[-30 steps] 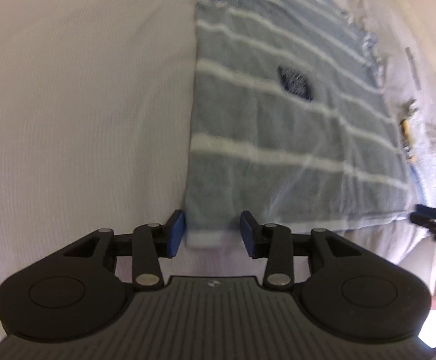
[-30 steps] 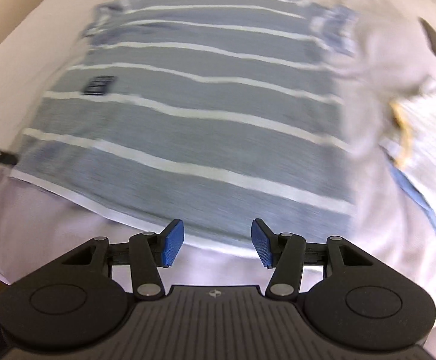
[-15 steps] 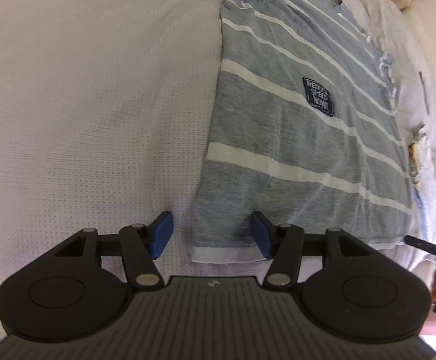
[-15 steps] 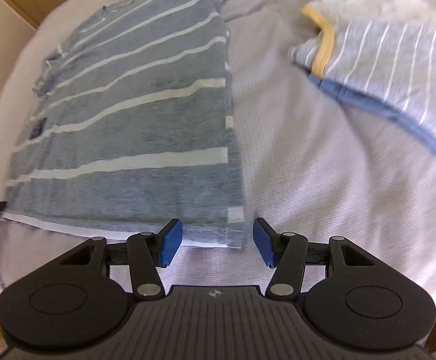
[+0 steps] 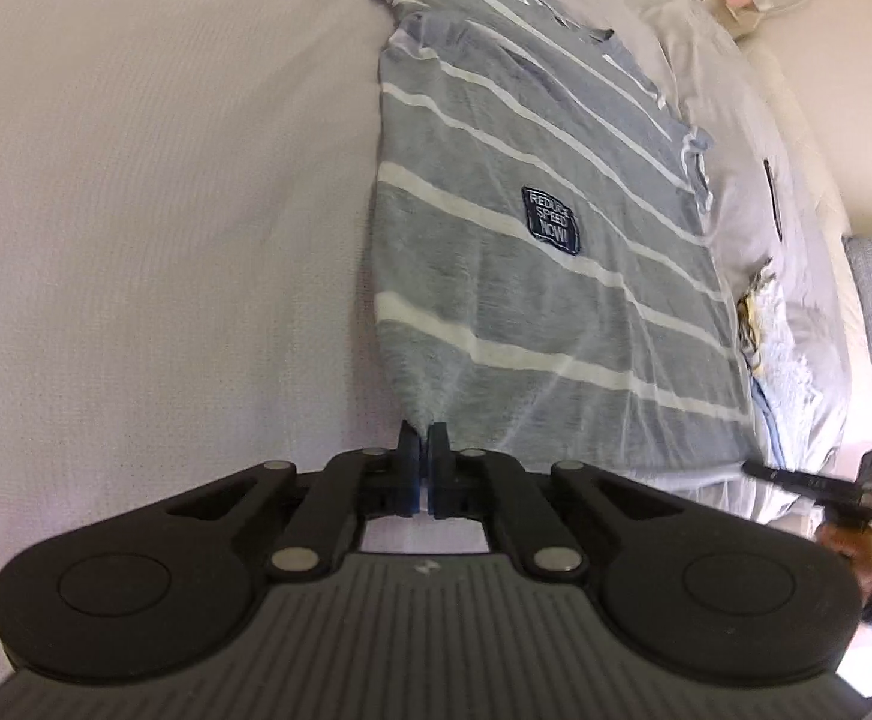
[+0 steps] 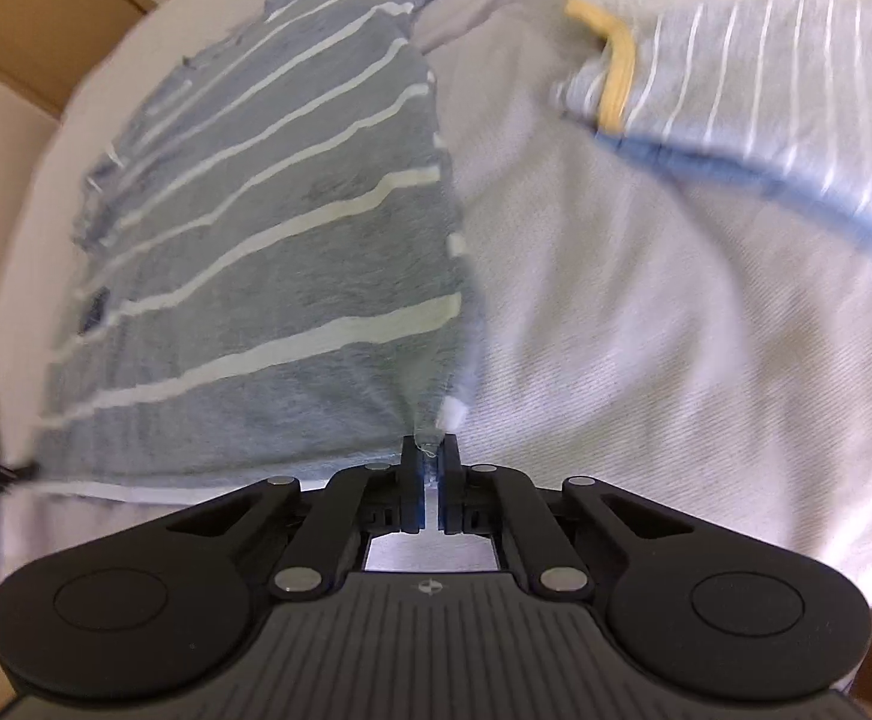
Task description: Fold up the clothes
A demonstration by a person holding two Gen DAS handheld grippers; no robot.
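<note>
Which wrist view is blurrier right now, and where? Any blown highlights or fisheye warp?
Left wrist view: mostly sharp, the patch text on the striped T-shirt is legible; the top-right corner is washed out; bed edges bow from fisheye. Right wrist view: motion-smeared towards the edges, worst on the yellow-trimmed garment and the far left; the right hand-held gripper stays crisp.

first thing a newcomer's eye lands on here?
The grey-blue striped T-shirt spread flat on the white bedspread, its dark patch mid-chest. Both grippers have just closed on its bottom hem: the left gripper on one corner, the right gripper on the other. A second striped garment with yellow trim lies at the right view's upper right.
</note>
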